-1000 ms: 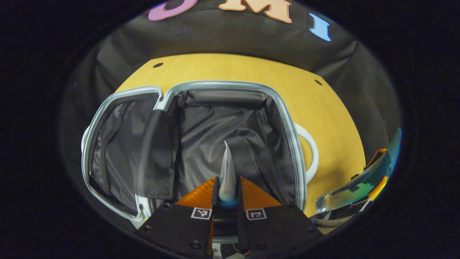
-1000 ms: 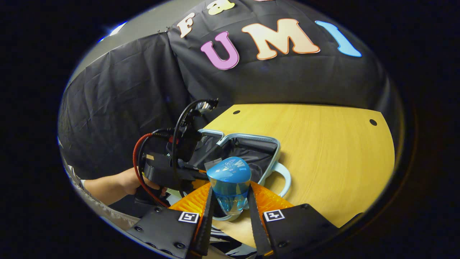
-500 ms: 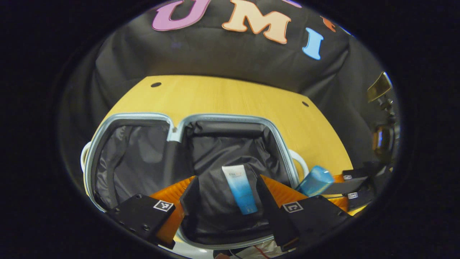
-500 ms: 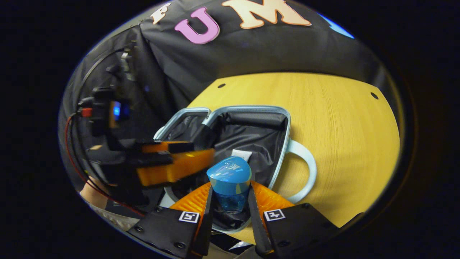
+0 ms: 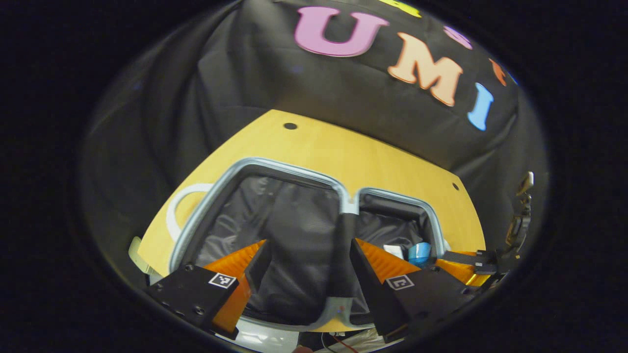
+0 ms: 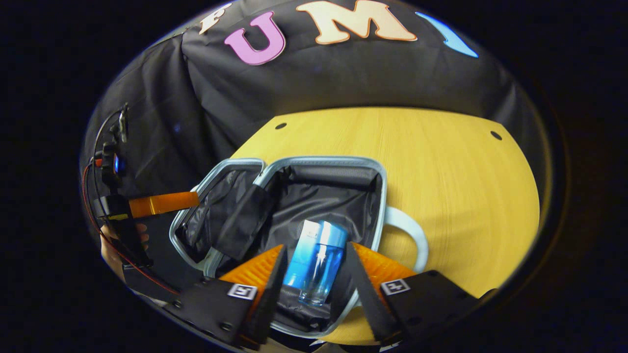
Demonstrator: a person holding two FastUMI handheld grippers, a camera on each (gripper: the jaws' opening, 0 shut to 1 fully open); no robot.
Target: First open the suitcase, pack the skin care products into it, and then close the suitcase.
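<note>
The suitcase (image 6: 378, 196) lies open on the table (image 6: 456, 166). In its right half, at six o'clock, the bottle (image 6: 321, 267) lies beside the tube (image 6: 300, 260), tube at nine o'clock.

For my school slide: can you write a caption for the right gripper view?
Open claw above a clear blue bottle and blue tube lying in the open black-lined suitcase.
</note>
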